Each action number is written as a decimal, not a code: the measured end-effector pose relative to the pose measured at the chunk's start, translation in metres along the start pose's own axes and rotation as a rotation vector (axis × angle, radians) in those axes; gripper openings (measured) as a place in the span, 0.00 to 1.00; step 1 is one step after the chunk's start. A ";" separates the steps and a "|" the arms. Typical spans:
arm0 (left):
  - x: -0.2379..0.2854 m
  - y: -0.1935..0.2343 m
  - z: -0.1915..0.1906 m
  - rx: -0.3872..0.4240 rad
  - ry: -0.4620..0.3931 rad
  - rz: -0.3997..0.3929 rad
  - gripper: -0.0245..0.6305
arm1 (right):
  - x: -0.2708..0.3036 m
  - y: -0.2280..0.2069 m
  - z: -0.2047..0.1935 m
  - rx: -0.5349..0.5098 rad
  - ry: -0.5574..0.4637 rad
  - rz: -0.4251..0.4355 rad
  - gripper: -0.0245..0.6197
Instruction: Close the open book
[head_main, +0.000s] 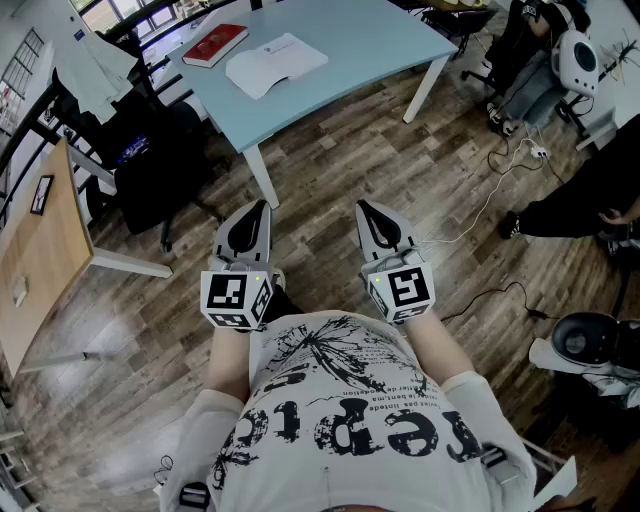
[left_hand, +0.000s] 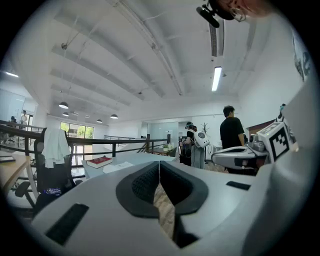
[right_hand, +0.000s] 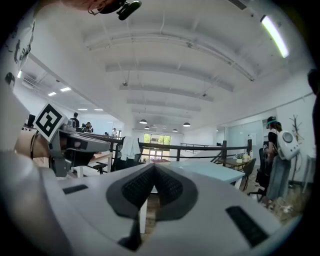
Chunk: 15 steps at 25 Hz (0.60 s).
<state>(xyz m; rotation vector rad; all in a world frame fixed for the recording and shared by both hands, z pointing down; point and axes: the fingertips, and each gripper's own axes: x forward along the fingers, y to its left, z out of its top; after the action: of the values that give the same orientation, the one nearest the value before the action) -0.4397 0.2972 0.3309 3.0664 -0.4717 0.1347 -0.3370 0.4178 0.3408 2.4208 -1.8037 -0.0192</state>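
An open white book (head_main: 275, 63) lies flat on the light blue table (head_main: 370, 45) at the far end of the head view, with a closed red book (head_main: 214, 44) to its left. Both grippers are held level over the wooden floor, well short of the table. My left gripper (head_main: 261, 206) is shut and holds nothing; my right gripper (head_main: 365, 207) is likewise shut and holds nothing. In the left gripper view the jaws (left_hand: 159, 164) meet, and the red book (left_hand: 99, 161) and the white book (left_hand: 118, 166) show beyond them. In the right gripper view the jaws (right_hand: 153, 167) meet in front of the table (right_hand: 210, 170).
A black office chair (head_main: 150, 160) with a white garment (head_main: 95, 60) stands left of the table, beside a wooden desk (head_main: 40, 250). Cables (head_main: 500, 180) run across the floor at right, near a seated person (head_main: 590, 200). People (left_hand: 231, 131) stand behind the table.
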 end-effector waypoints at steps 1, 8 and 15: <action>0.000 0.000 0.000 0.000 0.001 -0.001 0.07 | 0.000 0.000 0.000 0.000 0.002 -0.001 0.05; 0.005 -0.006 -0.003 -0.004 0.013 -0.013 0.07 | -0.006 -0.005 -0.006 0.005 0.012 -0.011 0.05; 0.016 -0.018 -0.006 -0.031 0.017 -0.034 0.07 | -0.014 -0.022 -0.010 0.026 0.006 -0.051 0.05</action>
<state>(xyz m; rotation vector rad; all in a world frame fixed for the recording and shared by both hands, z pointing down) -0.4194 0.3099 0.3380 3.0382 -0.4162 0.1511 -0.3198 0.4384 0.3475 2.4808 -1.7508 0.0061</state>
